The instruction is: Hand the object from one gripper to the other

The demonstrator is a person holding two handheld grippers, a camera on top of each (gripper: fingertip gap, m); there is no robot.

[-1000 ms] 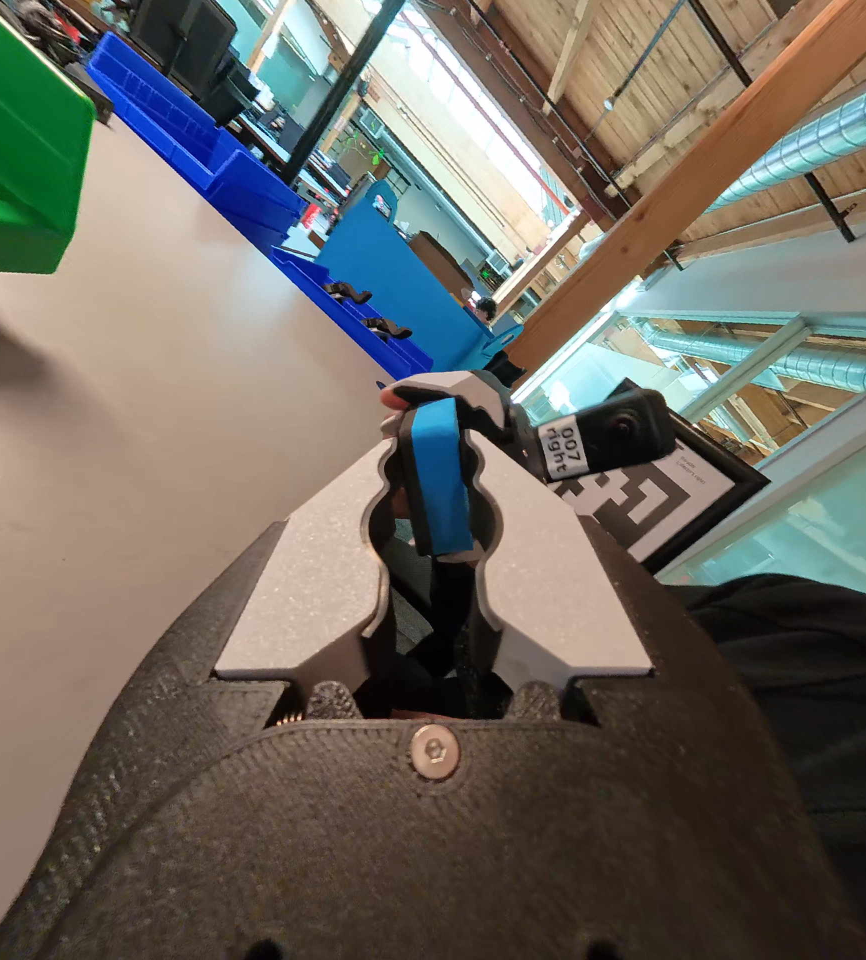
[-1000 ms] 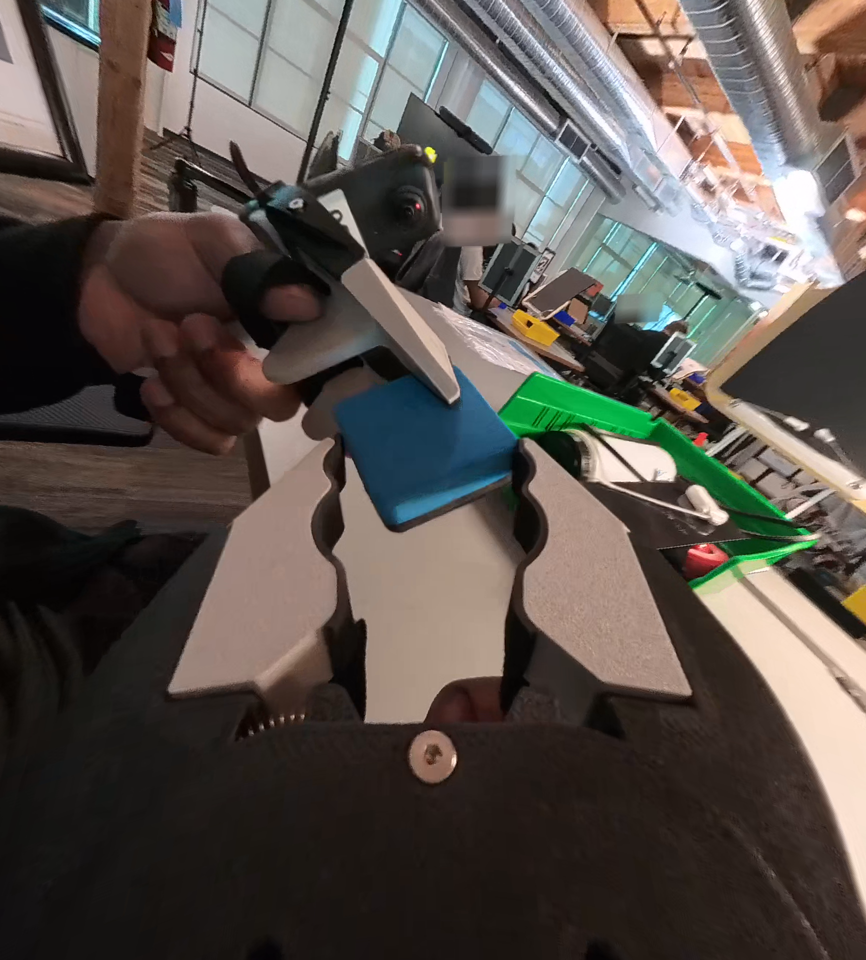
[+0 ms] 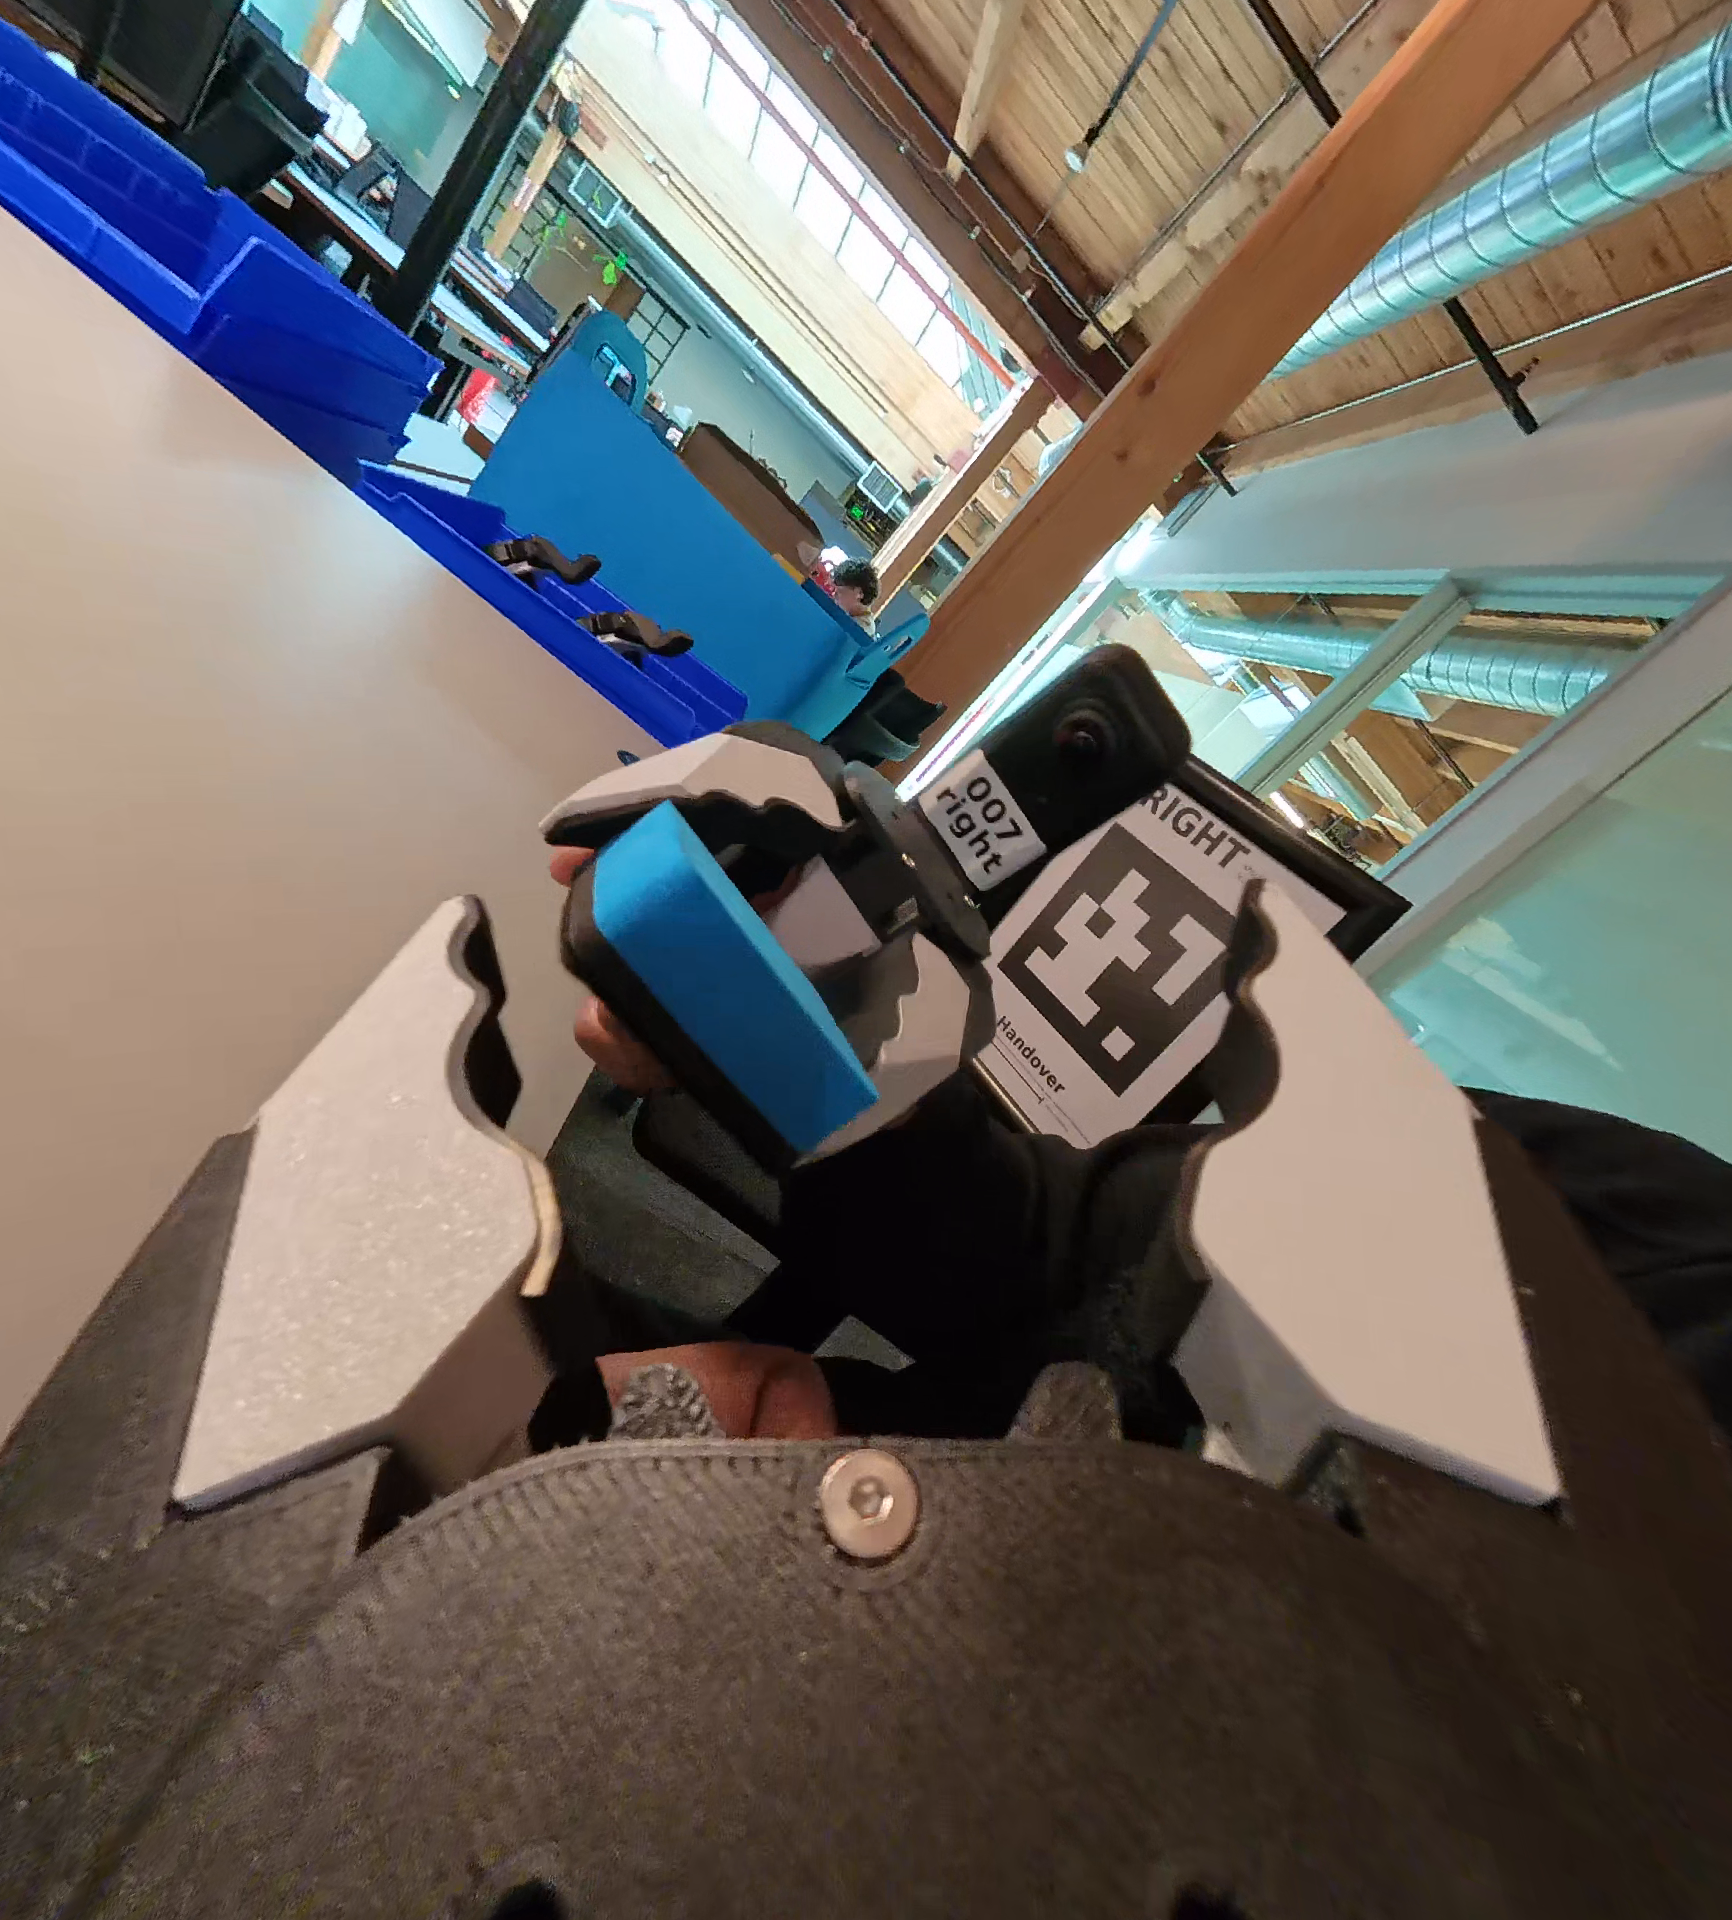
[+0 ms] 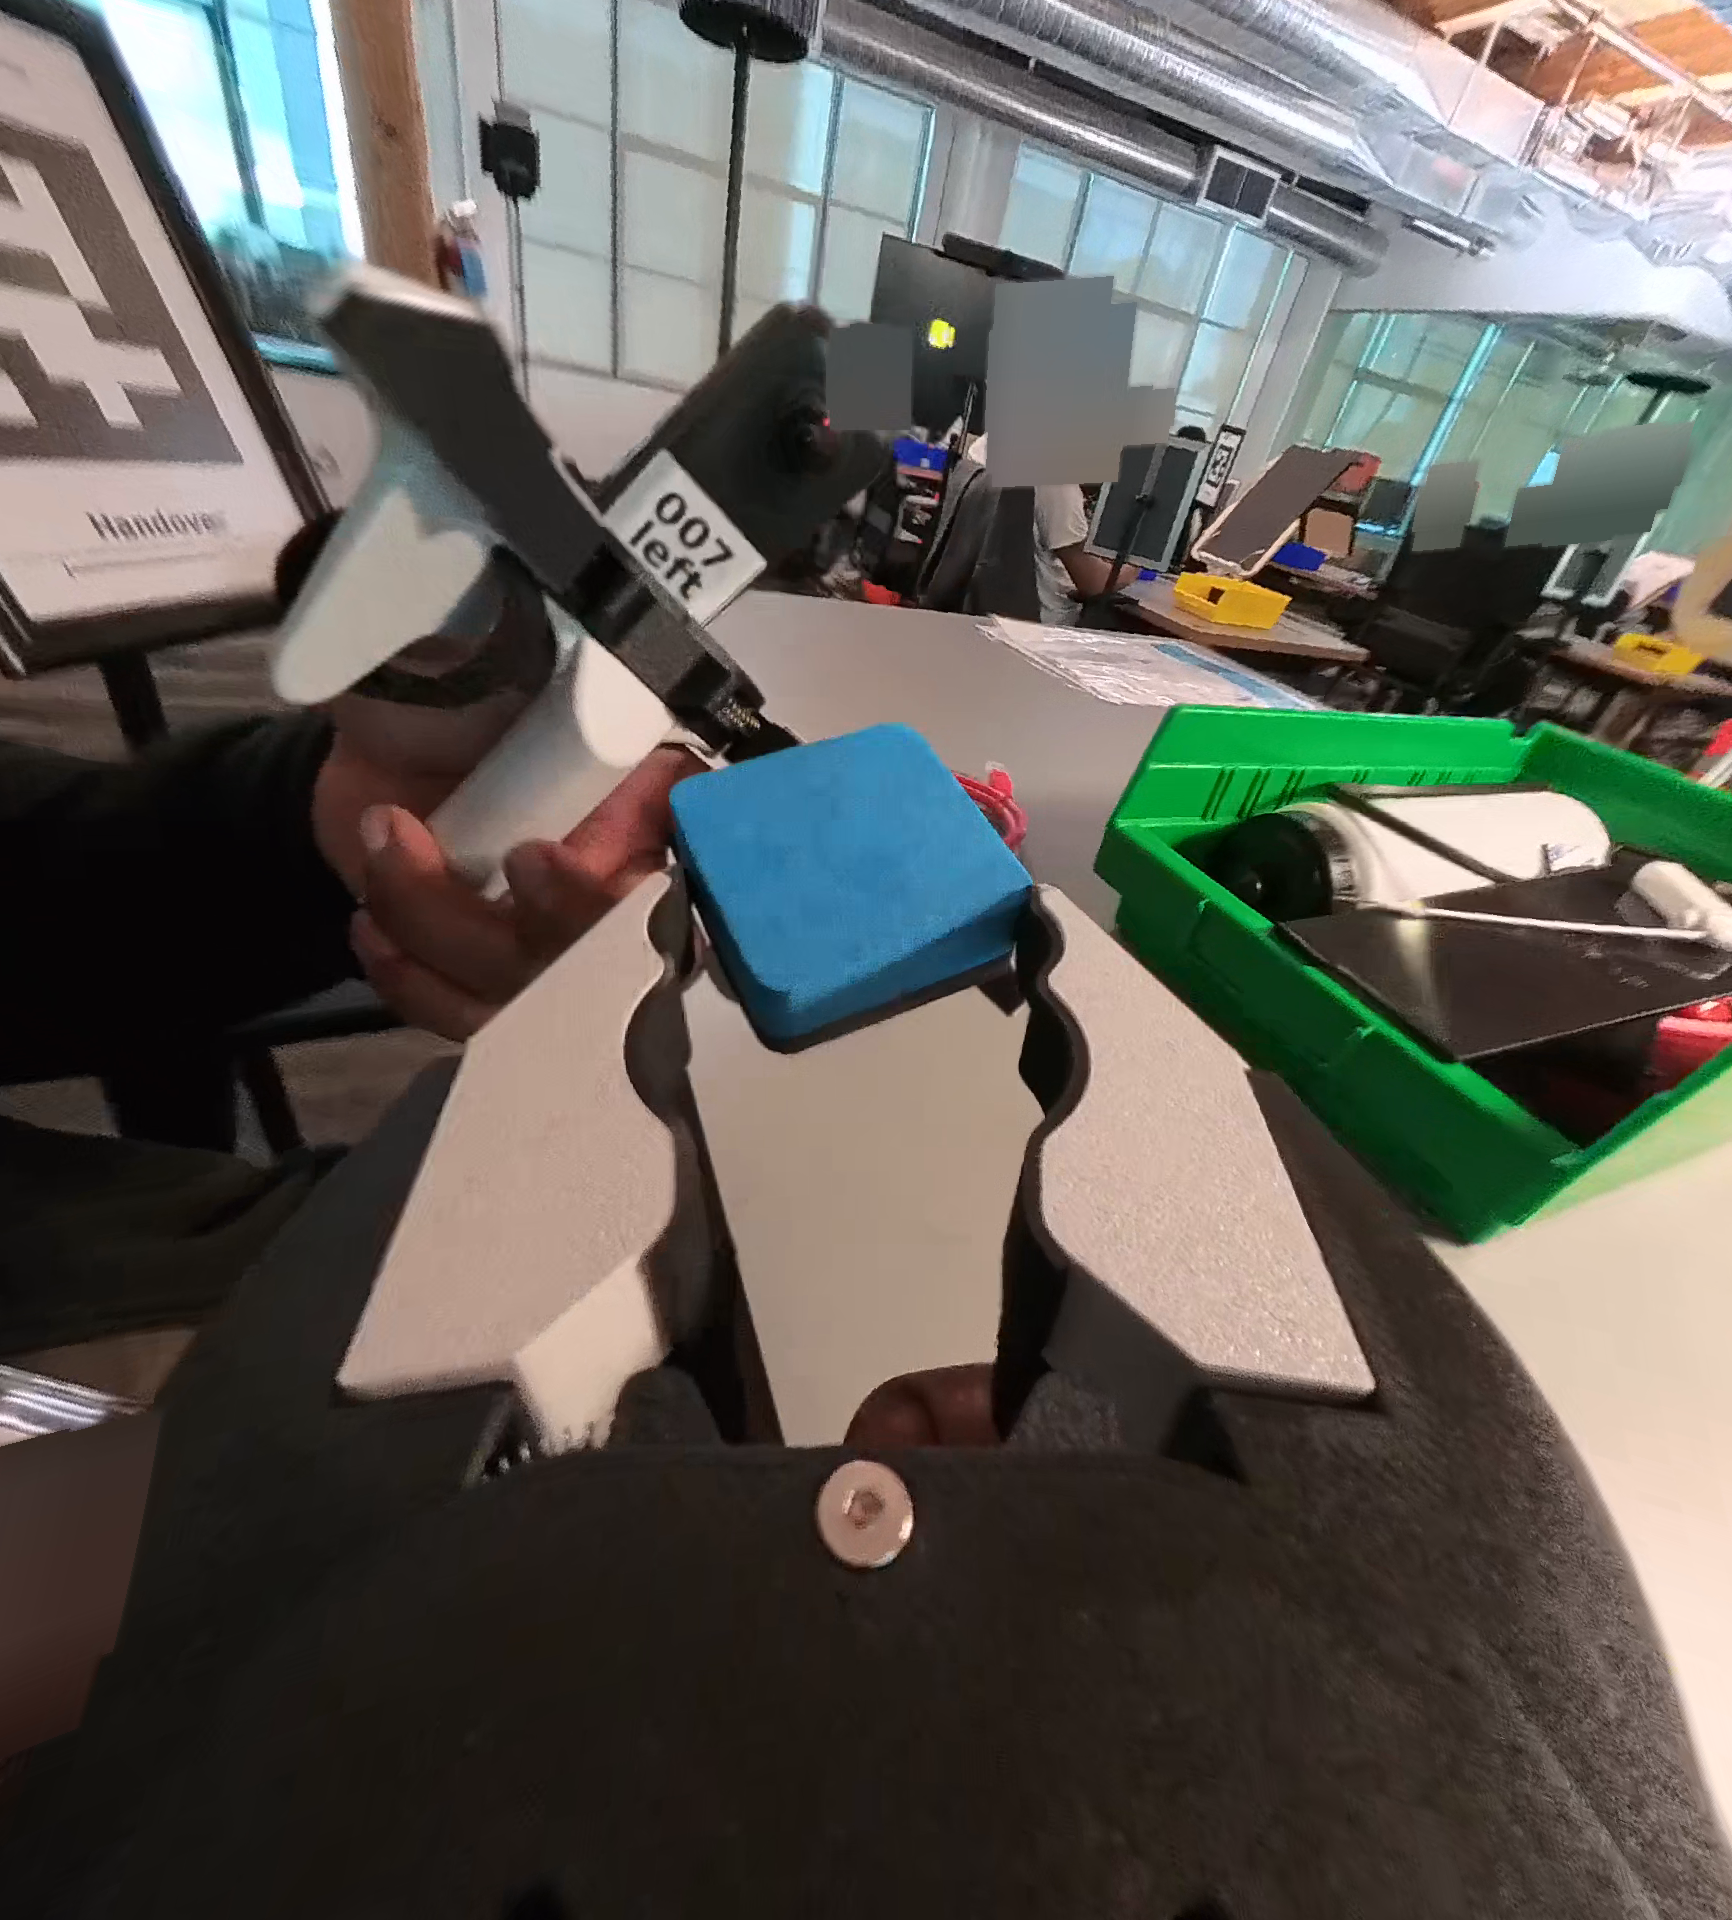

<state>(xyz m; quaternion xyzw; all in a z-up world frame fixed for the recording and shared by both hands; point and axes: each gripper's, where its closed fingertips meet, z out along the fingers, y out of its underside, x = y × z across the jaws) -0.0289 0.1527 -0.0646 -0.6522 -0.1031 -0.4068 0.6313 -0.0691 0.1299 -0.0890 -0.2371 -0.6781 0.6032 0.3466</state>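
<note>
Clamping the blue block [image 4: 846, 883] by its two edges, the right gripper [image 4: 851, 935] holds it at frame centre, clear of the table [image 4: 1620, 1403]. Left gripper [image 3: 862, 997] fingers stand wide apart, empty, with the block just ahead between them. Green bin [image 4: 1361, 1101] sits at centre right; framed marker sign [image 4: 62, 343] at upper left.
</note>
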